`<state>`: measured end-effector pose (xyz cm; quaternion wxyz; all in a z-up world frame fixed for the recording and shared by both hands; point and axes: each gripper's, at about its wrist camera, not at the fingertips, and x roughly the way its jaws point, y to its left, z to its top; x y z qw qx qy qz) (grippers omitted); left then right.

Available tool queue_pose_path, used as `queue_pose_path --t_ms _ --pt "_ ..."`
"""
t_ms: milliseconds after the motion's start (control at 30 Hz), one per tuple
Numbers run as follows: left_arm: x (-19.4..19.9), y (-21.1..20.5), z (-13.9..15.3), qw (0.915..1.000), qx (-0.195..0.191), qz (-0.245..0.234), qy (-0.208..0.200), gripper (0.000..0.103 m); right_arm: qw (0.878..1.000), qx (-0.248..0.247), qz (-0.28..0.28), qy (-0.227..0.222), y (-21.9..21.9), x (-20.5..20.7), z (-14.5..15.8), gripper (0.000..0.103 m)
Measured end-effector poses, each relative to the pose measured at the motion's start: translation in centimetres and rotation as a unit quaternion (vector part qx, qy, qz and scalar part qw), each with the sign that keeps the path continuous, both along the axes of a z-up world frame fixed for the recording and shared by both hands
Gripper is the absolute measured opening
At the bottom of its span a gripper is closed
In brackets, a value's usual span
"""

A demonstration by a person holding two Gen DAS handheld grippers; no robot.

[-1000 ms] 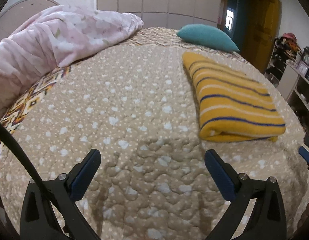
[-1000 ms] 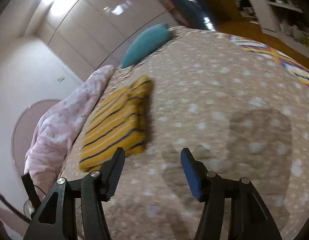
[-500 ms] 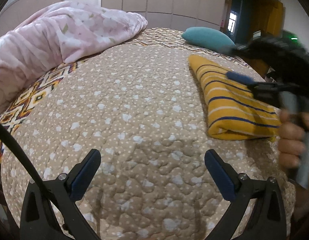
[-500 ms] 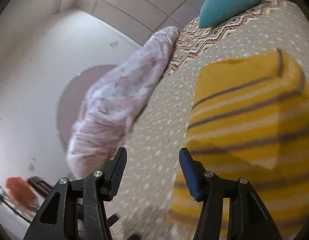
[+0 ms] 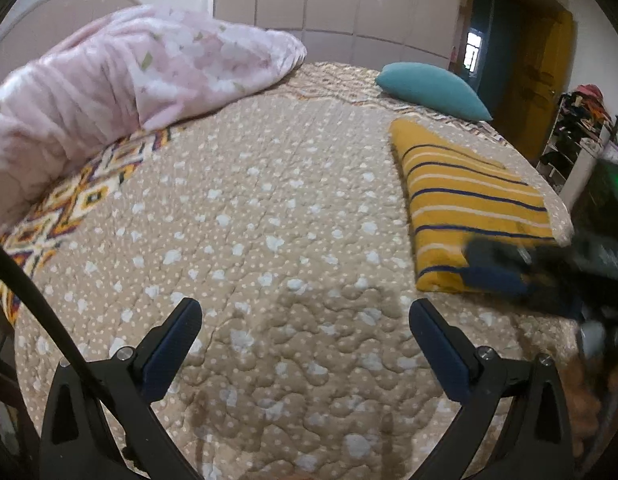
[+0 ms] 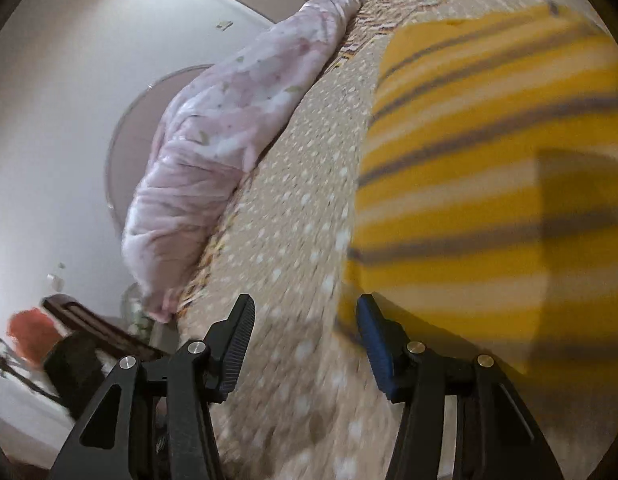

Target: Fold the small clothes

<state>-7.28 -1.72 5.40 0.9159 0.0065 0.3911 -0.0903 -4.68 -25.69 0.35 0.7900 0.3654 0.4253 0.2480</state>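
A folded yellow garment (image 5: pixel 469 200) with blue and white stripes lies on the right side of the bed. It fills the right of the right wrist view (image 6: pixel 489 168), blurred. My left gripper (image 5: pixel 305 320) is open and empty above the beige quilt (image 5: pixel 269 220), left of the garment. My right gripper (image 6: pixel 305 320) is open and empty; its right finger is at the garment's near left corner. In the left wrist view it (image 5: pixel 505 268) shows blurred at the garment's near edge.
A pink floral duvet (image 5: pixel 121 80) is bunched at the bed's back left, also seen in the right wrist view (image 6: pixel 237 120). A teal pillow (image 5: pixel 433 88) lies at the back. Shelves (image 5: pixel 581 136) stand right of the bed. A doorway (image 5: pixel 521 80) is behind.
My right gripper has dropped down to the garment's near edge and come closer to it. My left gripper has stayed open, with its view shifted slightly.
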Motion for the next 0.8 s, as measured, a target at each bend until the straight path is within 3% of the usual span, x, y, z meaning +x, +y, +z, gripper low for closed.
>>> queue_pose_path --t_ms 133,300,500,600,800 --pt "-1.0 -2.2 0.6 0.9993 0.021 -0.022 -0.022 0.103 0.998 -0.036 -0.047 -0.02 -2.4 -5.3 0.7 0.059" --pt "-2.3 -6.1 0.3 0.9966 0.037 -0.071 -0.021 0.103 0.986 -0.056 -0.153 -0.038 -8.2 -11.1 1.7 0.062" --pt "-2.7 -9.5 0.0 0.9932 0.039 -0.109 -0.012 0.103 0.972 -0.071 -0.218 -0.041 -12.1 -14.0 2.3 0.066" --pt "-2.1 -11.0 -0.8 0.9922 0.037 -0.119 0.005 0.103 0.961 -0.124 -0.244 -0.039 -12.0 -14.8 2.6 0.066" --pt "0.9 -12.7 -3.9 0.9885 0.008 -0.116 0.097 0.103 0.93 -0.258 -0.264 -0.011 -11.0 -15.1 2.7 0.068"
